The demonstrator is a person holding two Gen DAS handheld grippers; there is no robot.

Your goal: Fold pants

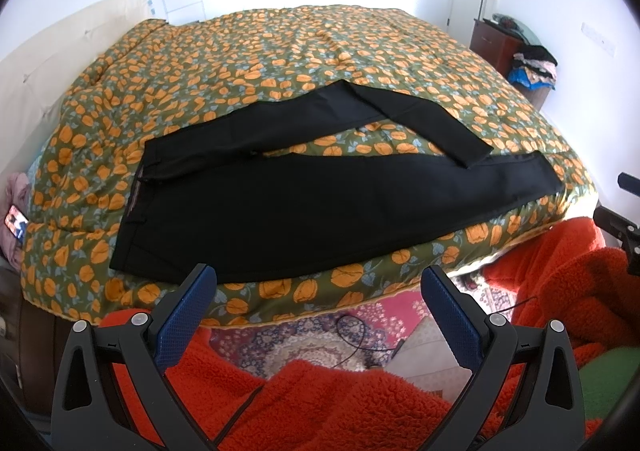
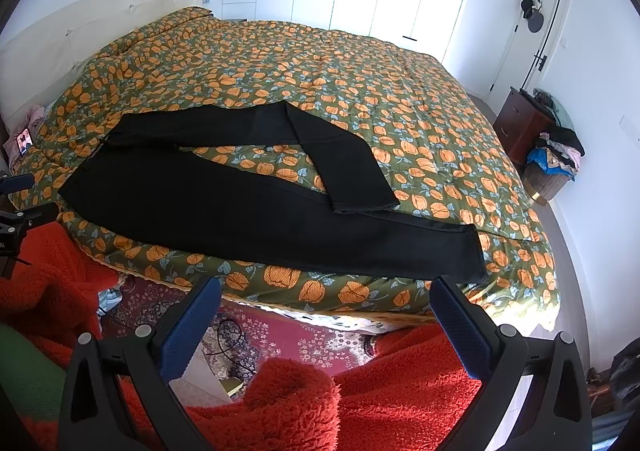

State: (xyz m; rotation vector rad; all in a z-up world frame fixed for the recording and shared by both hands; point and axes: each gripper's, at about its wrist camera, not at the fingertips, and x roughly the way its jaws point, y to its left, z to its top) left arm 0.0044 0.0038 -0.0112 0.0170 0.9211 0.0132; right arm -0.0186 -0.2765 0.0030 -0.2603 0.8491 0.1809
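1. The black pants [image 1: 304,207] are lying flat along the near edge of the bed [image 1: 280,51], waistband to the left. The near leg is running straight toward the right, while the far leg is doubling back on itself, its cuff resting across the near leg.
2. The left gripper [image 1: 318,283] and the right gripper [image 2: 326,293] are hovering short of the bed, each with jaws spread wide and gripping nothing.
3. Risk: the near leg's cuff is sitting close to the bed's edge, so a careless tug is likely to drag it off.
4. Risk: the quilt [image 2: 360,91] underneath is looking soft and puckered, so a deep pinch is likely to catch it together with the pants.
5. Risk: the crooked far leg is inviting an uneven fold unless straightened first.
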